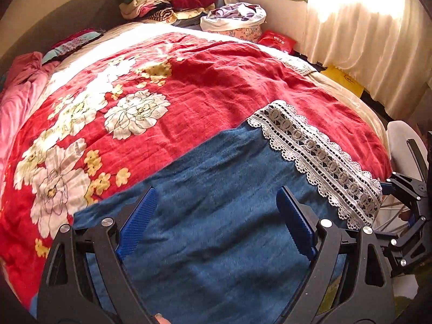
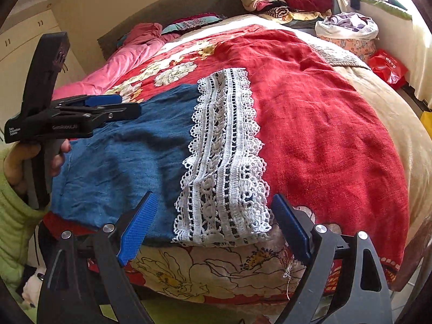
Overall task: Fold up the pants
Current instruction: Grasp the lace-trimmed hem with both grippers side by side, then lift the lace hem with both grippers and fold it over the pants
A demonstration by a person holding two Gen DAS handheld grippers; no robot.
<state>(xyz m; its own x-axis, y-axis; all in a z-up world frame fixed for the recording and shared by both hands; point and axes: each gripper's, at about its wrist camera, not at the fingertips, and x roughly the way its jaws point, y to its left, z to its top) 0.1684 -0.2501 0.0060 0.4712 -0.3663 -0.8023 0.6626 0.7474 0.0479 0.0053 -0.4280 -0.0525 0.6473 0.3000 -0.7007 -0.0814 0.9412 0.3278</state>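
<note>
Flat on the red floral blanket (image 2: 324, 124) lie the blue pants (image 2: 121, 167), white lace hem (image 2: 224, 162) toward the bed's near edge. Both grippers hover over them, empty: left gripper (image 1: 216, 216) spread above the blue cloth, right gripper (image 2: 213, 216) spread around the lace.

Blue pants (image 2: 129, 159), soft denim-like cloth, white lace hem band (image 2: 224, 162). Lying flat, apparently folded, on red floral bedspread (image 2: 324, 124) at near edge of bed; lace end just overhangs edge. Waist end hidden.
</note>
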